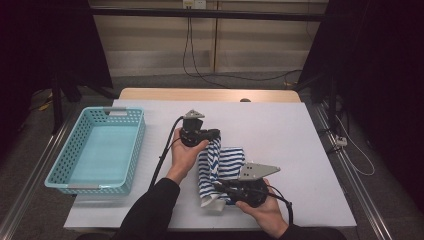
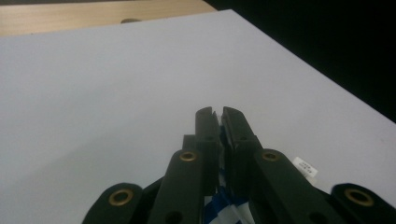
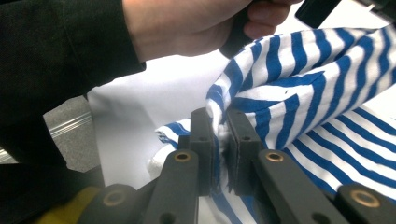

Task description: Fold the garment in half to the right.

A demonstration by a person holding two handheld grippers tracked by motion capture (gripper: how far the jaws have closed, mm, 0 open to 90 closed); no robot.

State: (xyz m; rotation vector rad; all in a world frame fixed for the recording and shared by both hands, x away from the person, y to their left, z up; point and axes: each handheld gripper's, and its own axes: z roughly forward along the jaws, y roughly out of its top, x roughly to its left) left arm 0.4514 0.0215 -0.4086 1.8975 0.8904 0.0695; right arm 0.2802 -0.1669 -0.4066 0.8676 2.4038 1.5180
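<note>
Soft, light striped cloth (image 1: 220, 170), pinched at two edges.
Left gripper (image 2: 218, 116) and right gripper (image 3: 219, 122) both clamp its hem; limp, best held by edges.

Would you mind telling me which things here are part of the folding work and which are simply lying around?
In use:
- striped cloth, clamped at two places
- left gripper, shut on the cloth's far edge
- right gripper, shut on its near edge
- white table, the work surface

Lying about:
- turquoise basket, empty, at the table's left
- black cable on the floor behind
</note>
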